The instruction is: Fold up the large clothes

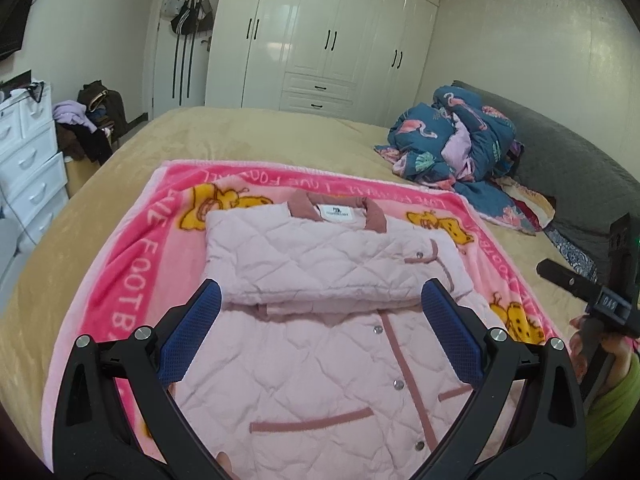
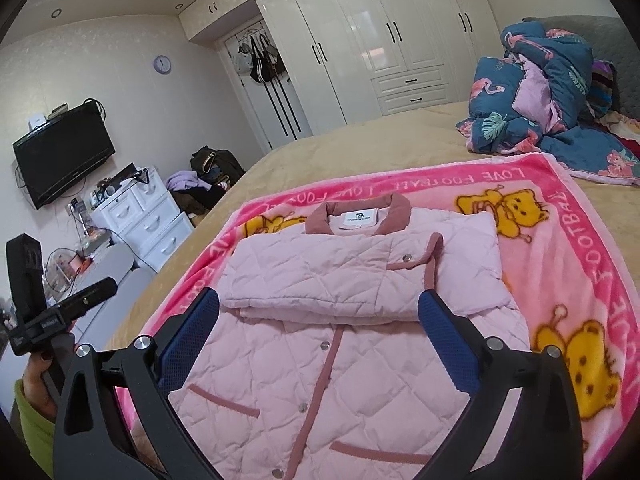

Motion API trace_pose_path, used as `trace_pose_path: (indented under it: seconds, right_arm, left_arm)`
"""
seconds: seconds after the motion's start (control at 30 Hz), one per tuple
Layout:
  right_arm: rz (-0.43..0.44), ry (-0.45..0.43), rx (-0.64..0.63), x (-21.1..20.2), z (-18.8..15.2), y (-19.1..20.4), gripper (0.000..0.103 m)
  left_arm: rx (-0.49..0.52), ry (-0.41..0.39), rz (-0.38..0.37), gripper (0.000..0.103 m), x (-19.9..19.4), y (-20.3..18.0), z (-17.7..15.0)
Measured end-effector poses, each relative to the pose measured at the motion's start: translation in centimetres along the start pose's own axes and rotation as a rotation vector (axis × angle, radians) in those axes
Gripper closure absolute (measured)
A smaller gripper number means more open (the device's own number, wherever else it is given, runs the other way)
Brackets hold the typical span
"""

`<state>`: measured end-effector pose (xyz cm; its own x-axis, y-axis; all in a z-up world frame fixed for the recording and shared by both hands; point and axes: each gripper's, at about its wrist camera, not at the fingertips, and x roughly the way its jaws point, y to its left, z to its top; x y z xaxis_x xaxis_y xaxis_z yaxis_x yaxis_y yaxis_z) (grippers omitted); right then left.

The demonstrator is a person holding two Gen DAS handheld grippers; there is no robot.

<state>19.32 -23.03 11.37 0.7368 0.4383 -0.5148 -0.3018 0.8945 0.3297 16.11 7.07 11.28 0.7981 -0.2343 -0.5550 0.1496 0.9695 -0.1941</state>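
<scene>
Lying on a pink blanket (image 1: 132, 264) on the bed (image 1: 280, 132), the quilted pink jacket (image 1: 320, 360) had its sleeves folded across; both tools, left tool (image 1: 320, 332) and right tool (image 2: 320, 336), gaped empty above it.

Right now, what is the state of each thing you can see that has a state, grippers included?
Jacket: flat on the blanket, snapped shut, sleeves folded across the chest.
Blanket: spread flat on the bed.
Quilt: bunched in a heap on the bed.
Wardrobe: doors and drawers closed.
Television: screen dark.
Left gripper: open, holding nothing.
Right gripper: open, holding nothing.
</scene>
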Motion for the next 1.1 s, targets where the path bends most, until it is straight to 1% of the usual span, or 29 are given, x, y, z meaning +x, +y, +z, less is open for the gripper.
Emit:
trace_pose_path:
  seconds: [0.37, 0.6, 0.77, 1.1]
  right_arm:
    - [-0.007, 0.041, -0.005, -1.1, -1.8, -0.4, 0.004]
    - [-0.014, 0.072, 0.005, -1.5, -3.3, -0.8, 0.004]
    - [-0.009, 0.091, 0.006, -1.7, -4.3, -0.9, 0.004]
    - [0.016, 0.115, 0.01, -1.9, -5.6, -0.8, 0.004]
  left_arm:
    - [-0.001, 0.023, -0.003, 0.009, -1.0, -0.5, -3.4]
    - [-0.011, 0.057, 0.015, 0.009, -1.3, -0.6, -5.9]
    - [-0.028, 0.076, 0.032, 0.009, -1.8, 0.0, -7.6]
    - [-0.059, 0.114, 0.067, 0.009, -2.7, 1.1, -9.9]
